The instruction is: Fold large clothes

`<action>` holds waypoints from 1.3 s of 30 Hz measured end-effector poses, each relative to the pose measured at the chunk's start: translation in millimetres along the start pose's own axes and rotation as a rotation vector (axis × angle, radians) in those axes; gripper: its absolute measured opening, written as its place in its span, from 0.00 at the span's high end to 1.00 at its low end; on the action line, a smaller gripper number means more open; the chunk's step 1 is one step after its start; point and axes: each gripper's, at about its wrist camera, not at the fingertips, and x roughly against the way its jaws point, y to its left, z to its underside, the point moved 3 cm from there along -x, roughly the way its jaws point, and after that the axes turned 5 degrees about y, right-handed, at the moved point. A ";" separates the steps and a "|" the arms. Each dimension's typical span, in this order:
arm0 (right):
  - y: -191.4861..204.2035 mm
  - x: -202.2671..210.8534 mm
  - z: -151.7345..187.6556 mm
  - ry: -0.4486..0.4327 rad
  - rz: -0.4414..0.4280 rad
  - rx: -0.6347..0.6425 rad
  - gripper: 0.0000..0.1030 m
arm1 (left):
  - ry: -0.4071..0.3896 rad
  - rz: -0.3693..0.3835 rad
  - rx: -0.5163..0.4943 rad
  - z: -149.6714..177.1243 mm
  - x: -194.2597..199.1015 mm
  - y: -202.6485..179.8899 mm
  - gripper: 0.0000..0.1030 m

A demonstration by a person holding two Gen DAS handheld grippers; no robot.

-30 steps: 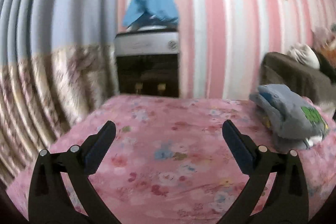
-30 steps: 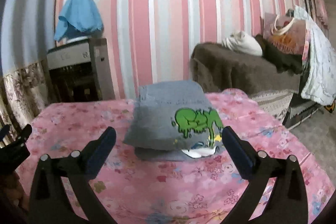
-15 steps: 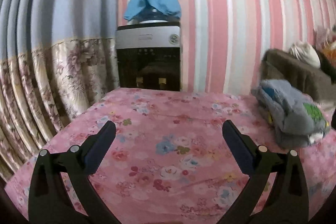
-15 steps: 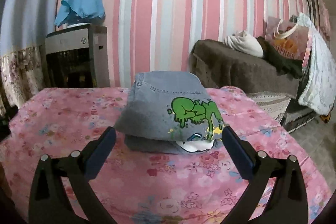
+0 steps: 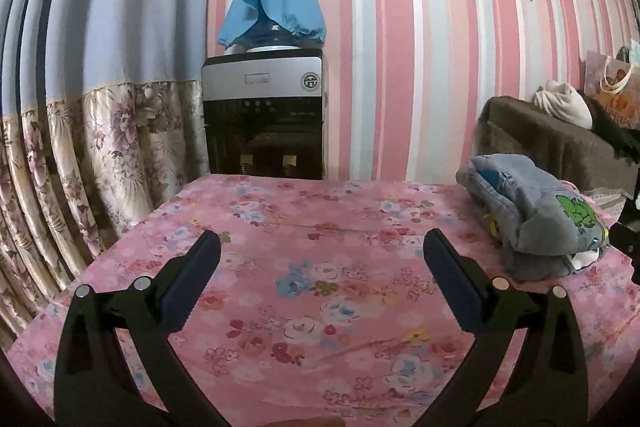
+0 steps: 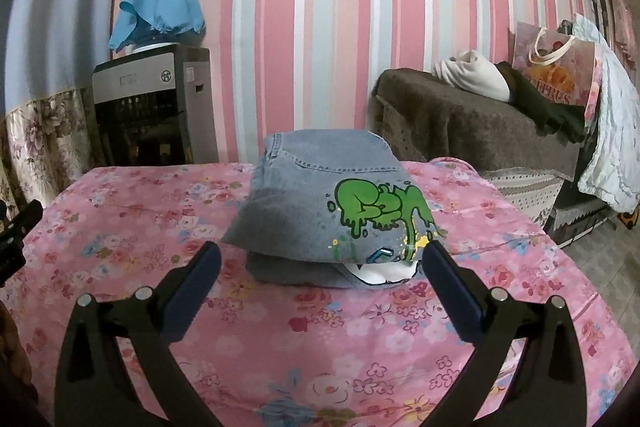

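Folded grey-blue jeans with a green graffiti print (image 6: 320,211) lie in a compact stack on the pink floral table cover (image 6: 340,355). My right gripper (image 6: 320,259) is open and empty, just in front of the stack, not touching it. In the left wrist view the same jeans (image 5: 532,215) sit at the far right of the table. My left gripper (image 5: 320,247) is open and empty over bare floral cloth (image 5: 312,307), well to the left of the jeans. The left gripper's tip shows at the left edge of the right wrist view (image 6: 20,227).
A water dispenser (image 5: 264,119) with a blue cloth over its bottle stands behind the table against the striped wall. A floral curtain (image 5: 80,167) hangs at left. A brown-covered sofa (image 6: 472,131) with clothes and a bag stands at right.
Both grippers have pulled back and tilted up a little; the jeans stack sits lower and nearer in the right view. The jaws have stayed open. The jeans have not moved.
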 end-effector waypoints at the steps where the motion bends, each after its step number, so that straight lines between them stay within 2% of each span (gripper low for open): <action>1: 0.1 0.0 0.0 0.000 -0.001 -0.001 0.02 | 0.000 -0.004 -0.001 0.0 -0.1 0.0 0.03; 27: -0.3 0.2 1.3 -0.001 -0.009 0.001 0.02 | 0.039 -0.017 0.005 3.9 -6.9 -3.2 0.03; 39: -1.0 1.0 1.8 0.001 -0.012 0.004 0.02 | 0.014 -0.015 0.012 1.5 -0.9 -1.6 0.03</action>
